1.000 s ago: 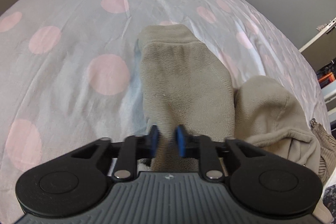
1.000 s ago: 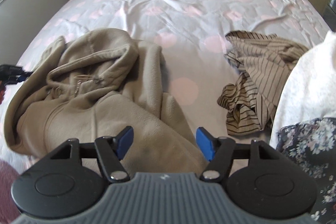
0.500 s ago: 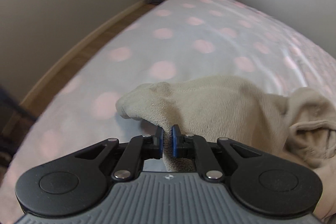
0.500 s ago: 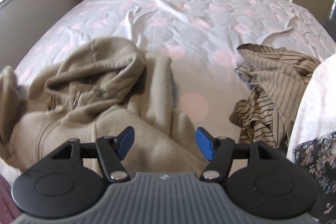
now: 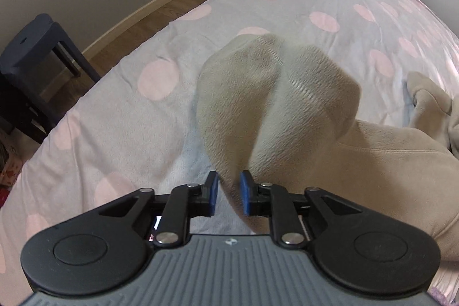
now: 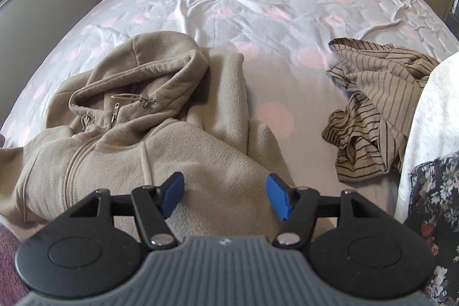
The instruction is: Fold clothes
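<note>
Left gripper (image 5: pixel 228 192): jaws parted a little, having just been opening, with the blurred sleeve (image 5: pixel 275 102) of the beige fleece hoodie (image 6: pixel 149 134) running out from between the blue pads. Probably already slipping free; motion blur hides whether either pad presses the cloth. Right gripper (image 6: pixel 225 198): jaws wide apart, nothing between them, hovering over the lower body of the hoodie without a grip.

Step in hand, judged: laying the sleeve out to the side, toward the bed's edge, so the garment lies flat before any fold. To do it well: let the cuff drop straight, not twisted; draw back clear of the fleece before shifting sideways, so no pad snags the pile and drags it out of line. Then smooth the body, hood (image 6: pixel 160 59) flat, zip centred.

Outward from the left gripper: sleeve stretching up and away over the dotted bedsheet (image 5: pixel 330 19), cuff end raised off the sheet, the rest of the hoodie bunched to the right. Beyond the bed's edge, a strip of wooden floor and a dark stool (image 5: pixel 31 48).

Outward from the right gripper: hoodie directly beneath and ahead, front up, zip to the left. Well apart to the right, a crumpled striped garment (image 6: pixel 378 105), beside a white cloth (image 6: pixel 430 119) and a floral one (image 6: pixel 436 205).
</note>
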### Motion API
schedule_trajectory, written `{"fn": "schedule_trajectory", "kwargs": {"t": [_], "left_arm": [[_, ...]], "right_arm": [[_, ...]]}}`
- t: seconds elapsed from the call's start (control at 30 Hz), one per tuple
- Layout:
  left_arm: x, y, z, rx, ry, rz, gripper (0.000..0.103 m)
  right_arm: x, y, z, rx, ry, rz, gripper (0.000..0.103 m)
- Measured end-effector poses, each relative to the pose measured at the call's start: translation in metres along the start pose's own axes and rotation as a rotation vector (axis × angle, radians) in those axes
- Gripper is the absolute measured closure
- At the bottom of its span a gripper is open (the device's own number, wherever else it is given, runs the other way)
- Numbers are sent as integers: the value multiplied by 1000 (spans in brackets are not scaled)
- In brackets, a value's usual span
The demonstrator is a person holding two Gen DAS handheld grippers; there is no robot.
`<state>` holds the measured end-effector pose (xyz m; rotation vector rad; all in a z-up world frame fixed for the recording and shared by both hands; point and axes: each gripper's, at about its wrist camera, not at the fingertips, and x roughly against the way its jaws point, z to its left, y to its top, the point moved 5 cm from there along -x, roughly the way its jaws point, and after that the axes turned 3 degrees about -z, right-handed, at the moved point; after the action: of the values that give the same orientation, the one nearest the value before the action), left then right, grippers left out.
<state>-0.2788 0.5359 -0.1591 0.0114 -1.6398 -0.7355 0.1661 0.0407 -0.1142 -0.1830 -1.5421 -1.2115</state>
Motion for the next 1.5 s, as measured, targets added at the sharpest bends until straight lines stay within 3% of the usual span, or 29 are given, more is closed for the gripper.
{"fn": "schedule_trajectory", "kwargs": {"t": [0.07,0.17,0.27,0.4,0.57,0.8,0.93,1.1,1.3,1.5], "left_arm": [[16,7,-11,-58,-7,-39,73],[44,19,-37,-176,-32,-132,48],[60,33,-71,-289,-75,-202,48],[58,46,-121,-407,-125,-235,48],[26,46,-188,-569,-221,-208,46],[-31,24,-252,-732,-404,-70,45],[-54,14,-277,-761,-482,-27,44],[-76,14,-316,-786,-525,3,44],[-98,6,-358,-870,-575,54,44],[-104,27,-385,-729,-667,35,44]], "right_arm": [[4,-1,-1,-4,-5,-4,36],[7,-1,-1,-10,-16,-7,36],[7,1,2,-8,-20,-7,36],[4,3,9,-6,-16,-2,36],[-2,7,12,12,-18,7,36],[-20,13,5,65,-16,19,36],[-38,16,0,70,1,39,36],[-66,27,-1,69,25,60,36],[-97,47,16,138,111,83,35],[-126,80,28,157,157,81,35]]}}
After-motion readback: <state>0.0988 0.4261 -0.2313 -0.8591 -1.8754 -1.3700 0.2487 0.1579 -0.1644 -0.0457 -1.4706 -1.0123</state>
